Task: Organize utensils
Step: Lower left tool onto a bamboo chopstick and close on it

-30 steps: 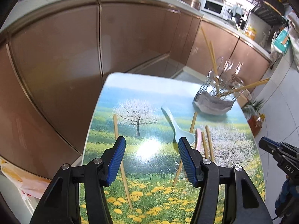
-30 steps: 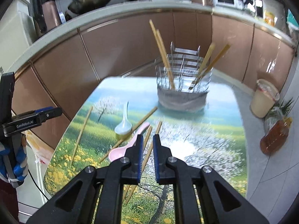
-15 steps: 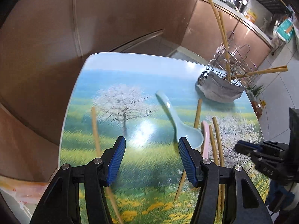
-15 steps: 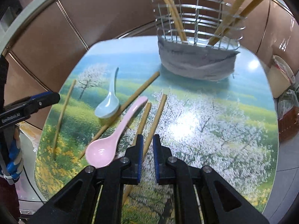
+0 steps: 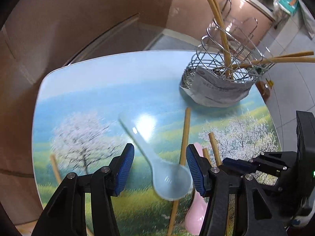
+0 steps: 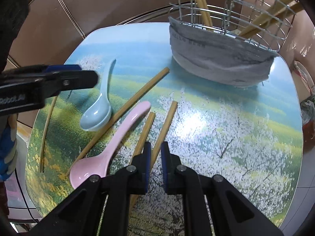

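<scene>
closing in since a second ago: left gripper [image 5: 160, 165] now low over blue spoon [image 5: 169, 182], jaws half open, just narrowing, pads not touching. right gripper [image 6: 156, 165] nearly shut, empty, above chopstick [image 6: 164, 129]. rack [image 6: 226, 19] behind. pickup looks next.

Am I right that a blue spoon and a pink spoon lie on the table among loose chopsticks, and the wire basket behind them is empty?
Not quite. The wire basket is not empty: several chopsticks stand in it, as the right wrist view shows. The rest holds: the blue spoon and pink spoon lie on the table among loose chopsticks.
</scene>
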